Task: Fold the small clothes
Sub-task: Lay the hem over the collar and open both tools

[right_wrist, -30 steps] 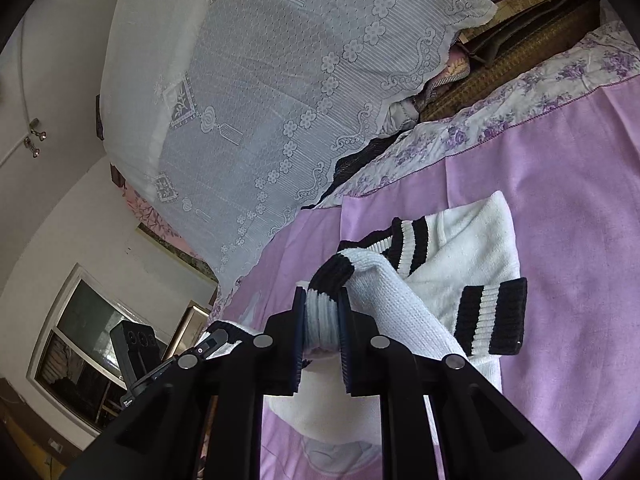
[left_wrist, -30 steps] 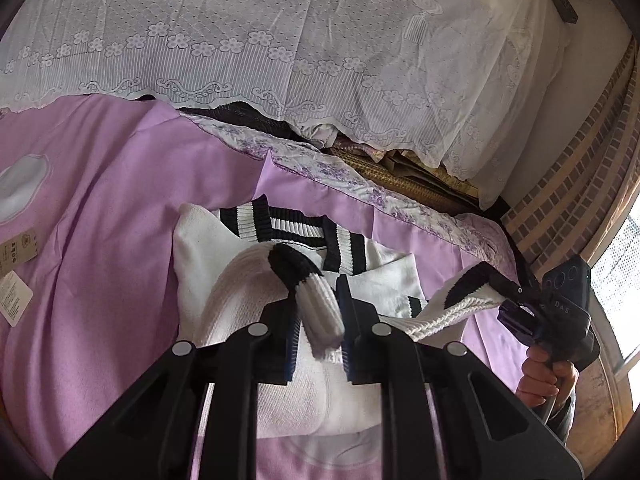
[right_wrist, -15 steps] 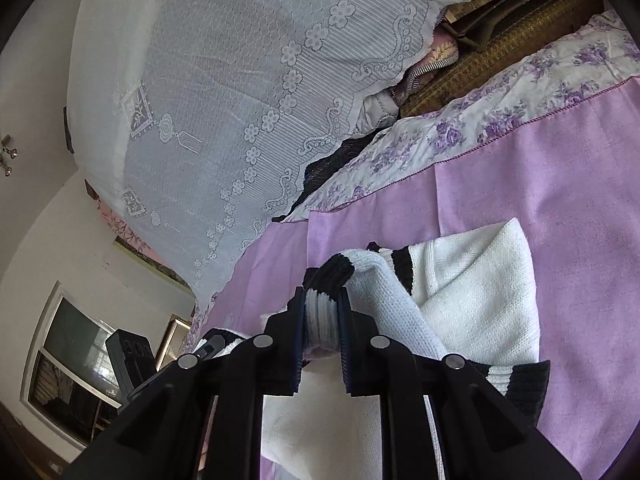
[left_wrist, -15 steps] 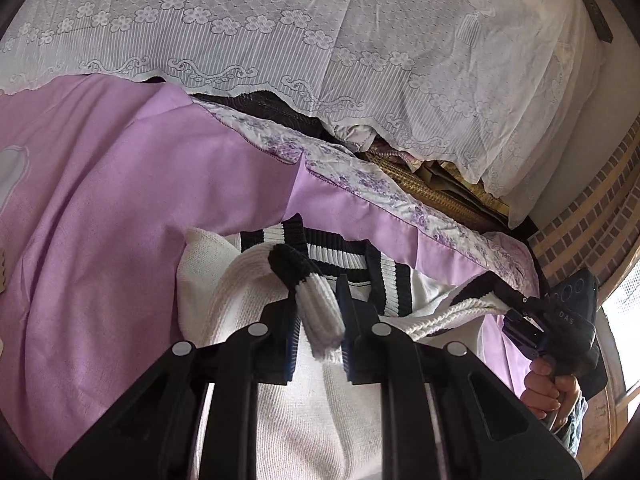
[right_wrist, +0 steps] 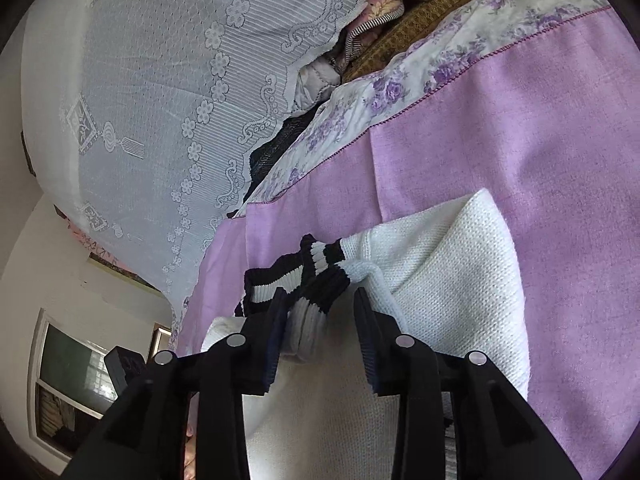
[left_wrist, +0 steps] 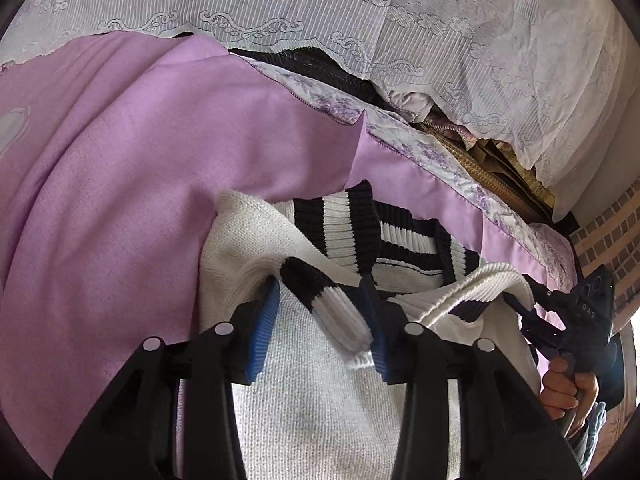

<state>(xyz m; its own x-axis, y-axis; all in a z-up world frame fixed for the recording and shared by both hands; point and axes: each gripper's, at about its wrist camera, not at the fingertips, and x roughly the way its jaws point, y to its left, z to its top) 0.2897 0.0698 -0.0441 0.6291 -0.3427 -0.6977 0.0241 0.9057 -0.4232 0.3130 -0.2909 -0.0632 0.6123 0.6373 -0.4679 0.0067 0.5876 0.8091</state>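
A white knit sweater (left_wrist: 304,408) with black-and-white striped trim (left_wrist: 360,236) lies on the purple sheet (left_wrist: 120,184). My left gripper (left_wrist: 320,292) is low over its body and its jaws are opening. A striped sleeve cuff (left_wrist: 332,312) lies between them, leaning on the right blue pad with a gap on the left. In the right wrist view my right gripper (right_wrist: 320,300) is opening too. The other cuff (right_wrist: 312,312) sits loose against its left finger (right_wrist: 276,332). The right gripper (left_wrist: 580,312) and the hand (left_wrist: 568,384) holding it also show at the left view's right edge.
A white lace cover (left_wrist: 360,20) drapes over stacked bedding (left_wrist: 500,160) behind the sheet's floral border (left_wrist: 420,152). A brick wall (left_wrist: 612,232) stands at the right. In the right wrist view a window (right_wrist: 68,380) lies at the lower left, near the left gripper's body (right_wrist: 124,364).
Both grippers moved forward and down toward the striped collar, carrying the sleeve cuffs over the sweater's body. Their jaws, shut on the cuffs before, now stand apart with the cuffs loose between them.
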